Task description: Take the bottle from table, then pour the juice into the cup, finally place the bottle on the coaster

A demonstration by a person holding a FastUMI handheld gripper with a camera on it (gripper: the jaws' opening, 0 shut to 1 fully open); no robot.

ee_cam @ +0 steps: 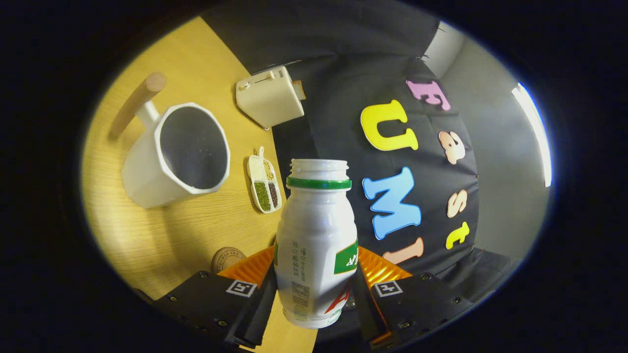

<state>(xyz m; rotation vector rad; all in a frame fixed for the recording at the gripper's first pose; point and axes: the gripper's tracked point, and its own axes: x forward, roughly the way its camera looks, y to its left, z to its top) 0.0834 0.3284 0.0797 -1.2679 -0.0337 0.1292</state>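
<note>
Gripper view: the bottle (316, 245) is held between the two fingers of the gripper (315, 289), which are closed against its lower sides, one on each side. Its cap is off, the threaded mouth is open above a green ring, and the whole scene is seen rolled over, so the bottle appears to be carried tilted above the table (162, 235).

The taking step is judged done and the pour is judged to be in hand. No juice is seen leaving the mouth, and the inside of the cup (171, 154) looks dry. The cup stands on the table, well apart from the bottle on its far-left side, with its opening turned towards the camera. The next move calls for the bottle's mouth to be brought over the cup's rim and tipped further.

Close beside the bottle's base, on the cup's side, the coaster (228, 259) is seen in part, lying flat on the table.

Counted: one bottle, one cup, one coaster, one small divided dish of beans (264, 182) between bottle and cup, one pale toaster (270, 96) beyond the dish.
</note>
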